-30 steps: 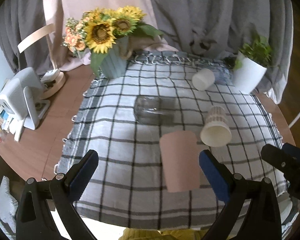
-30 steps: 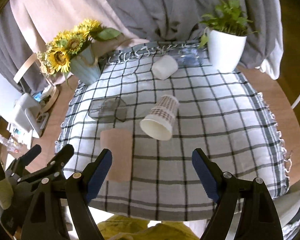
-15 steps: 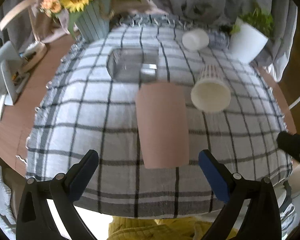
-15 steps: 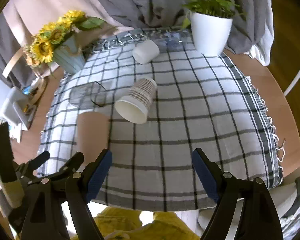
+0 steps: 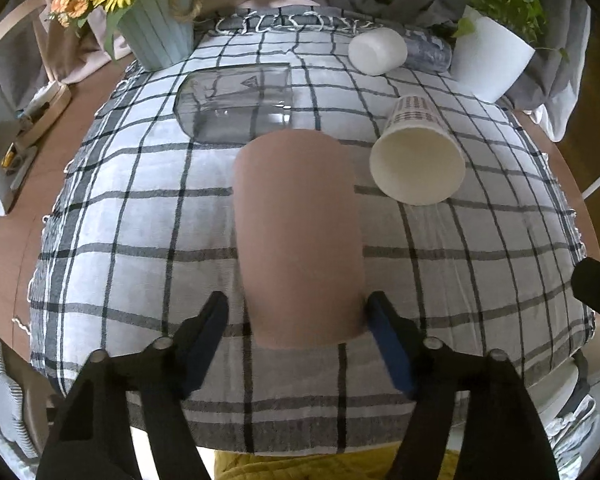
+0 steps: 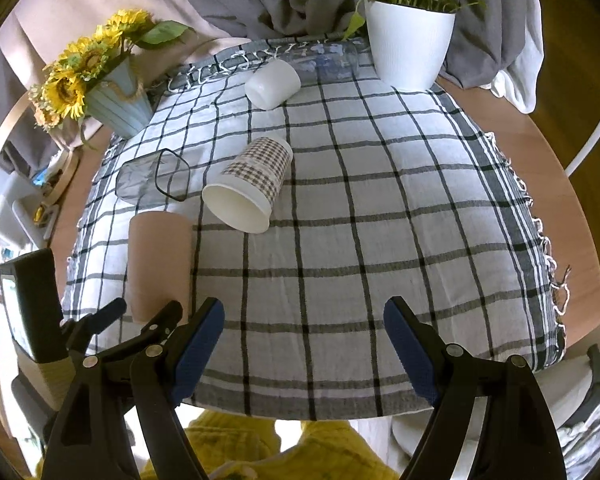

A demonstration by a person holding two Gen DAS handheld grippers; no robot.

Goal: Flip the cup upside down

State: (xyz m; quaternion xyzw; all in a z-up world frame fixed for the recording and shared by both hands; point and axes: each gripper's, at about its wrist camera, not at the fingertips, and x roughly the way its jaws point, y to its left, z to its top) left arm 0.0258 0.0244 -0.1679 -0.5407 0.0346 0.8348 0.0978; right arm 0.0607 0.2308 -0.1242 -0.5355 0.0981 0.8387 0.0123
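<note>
A pink cup [image 5: 298, 236] lies on its side on the checked cloth [image 5: 480, 264]; it also shows at the left of the right wrist view [image 6: 160, 264]. My left gripper [image 5: 298, 312] straddles the cup's near end. Its right finger touches the cup and its left finger stands a little off it, so the jaws are open. My right gripper [image 6: 304, 324] is open and empty over the cloth's front part [image 6: 380, 240].
A patterned paper cup [image 5: 416, 160] lies on its side right of the pink cup. A clear glass [image 5: 236, 100], a white cup [image 5: 376, 54], a sunflower vase [image 5: 160, 28] and a white plant pot [image 5: 490, 62] stand farther back. The round wooden table's edge [image 6: 580, 240] is close.
My left gripper has moved forward and down until its fingers flank the pink cup, and its jaws have narrowed. My right gripper has shifted slightly and stays open.
</note>
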